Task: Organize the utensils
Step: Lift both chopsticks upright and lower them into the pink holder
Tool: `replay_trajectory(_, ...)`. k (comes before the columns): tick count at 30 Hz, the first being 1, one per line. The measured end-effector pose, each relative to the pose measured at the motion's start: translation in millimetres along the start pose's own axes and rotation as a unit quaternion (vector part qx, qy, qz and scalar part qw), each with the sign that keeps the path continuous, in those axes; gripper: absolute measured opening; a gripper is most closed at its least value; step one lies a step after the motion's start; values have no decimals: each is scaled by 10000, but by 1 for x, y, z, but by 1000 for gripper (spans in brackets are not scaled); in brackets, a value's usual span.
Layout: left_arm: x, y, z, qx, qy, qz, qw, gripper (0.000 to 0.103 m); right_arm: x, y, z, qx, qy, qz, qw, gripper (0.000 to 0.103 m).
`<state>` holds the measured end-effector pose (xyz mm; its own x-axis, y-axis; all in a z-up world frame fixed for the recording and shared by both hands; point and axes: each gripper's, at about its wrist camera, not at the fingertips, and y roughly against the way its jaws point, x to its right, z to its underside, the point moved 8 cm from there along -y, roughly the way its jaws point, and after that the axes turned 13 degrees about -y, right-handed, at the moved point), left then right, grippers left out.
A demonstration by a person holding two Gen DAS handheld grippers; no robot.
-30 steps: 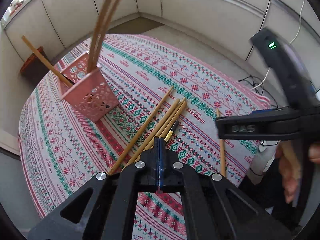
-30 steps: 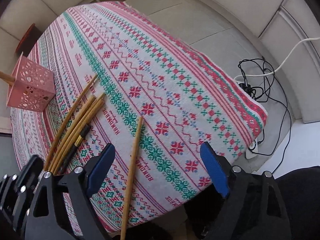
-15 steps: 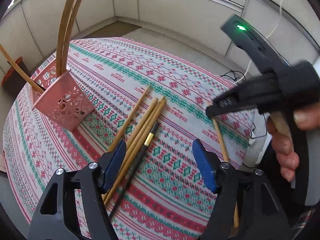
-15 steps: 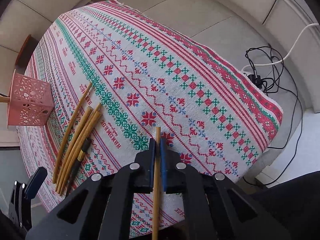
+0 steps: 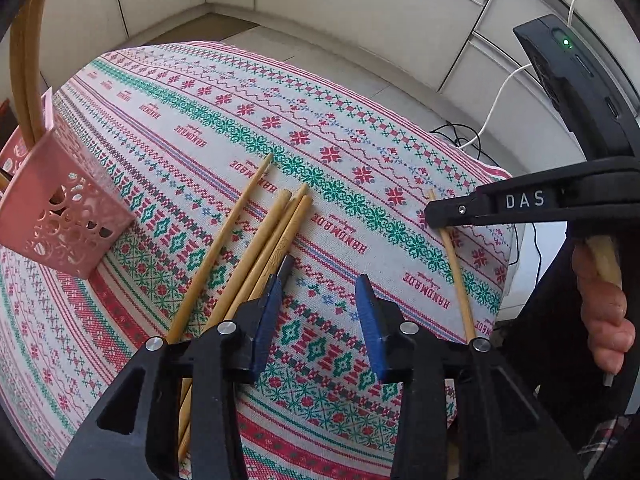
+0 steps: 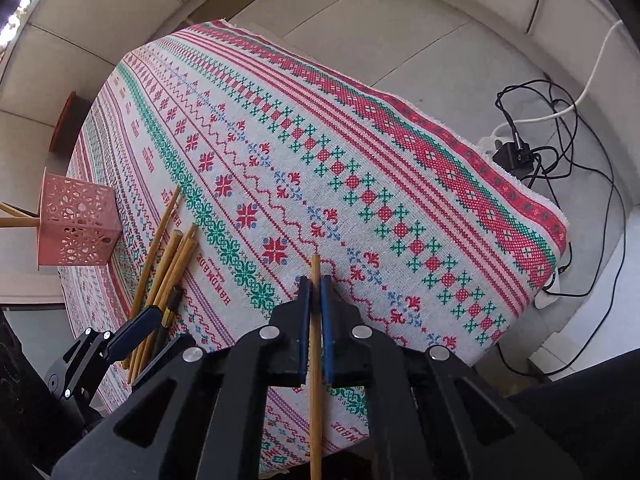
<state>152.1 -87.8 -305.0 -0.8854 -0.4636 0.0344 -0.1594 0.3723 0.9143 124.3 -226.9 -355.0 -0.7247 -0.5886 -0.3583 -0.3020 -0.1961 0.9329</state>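
Observation:
A single bamboo chopstick (image 6: 315,268) lies near the table's right edge, and my right gripper (image 6: 316,292) is shut on it. The same chopstick (image 5: 456,272) and right gripper (image 5: 434,216) show in the left wrist view. A bundle of several chopsticks (image 5: 256,248), one of them dark, lies mid-table. My left gripper (image 5: 318,312) hangs low over it with its jaws closing. The bundle runs under the left finger (image 5: 266,320), and only cloth shows between the pads. A pink perforated basket (image 5: 60,216) at the left holds tall wooden utensils (image 5: 24,60).
The patterned tablecloth (image 6: 360,160) ends close by on the right. Beyond it, cables and a power strip (image 6: 516,156) lie on the floor. A person's hand (image 5: 600,312) holds the right gripper's handle. A brown stool (image 6: 64,124) stands beyond the far end.
My right gripper went from open to shut on the single chopstick. My left gripper went from shut to wide open, then narrowed, and came down closer to the bundle.

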Motion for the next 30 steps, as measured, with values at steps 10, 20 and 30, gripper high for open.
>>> replay_trajectory(10,-10,-23,-1,-359,-190,-306,9987,36,-5,0,1,2,96,8,10000,6)
replay_trajectory(20,13,-31,-9,-733,-725,-1024,9894,6,-10,1,4,216,221,130,9994,5)
replay_trajectory(30,19,86,11,1048,550,-904,9888,6,-34,54,45,486,675,-952,9920,5)
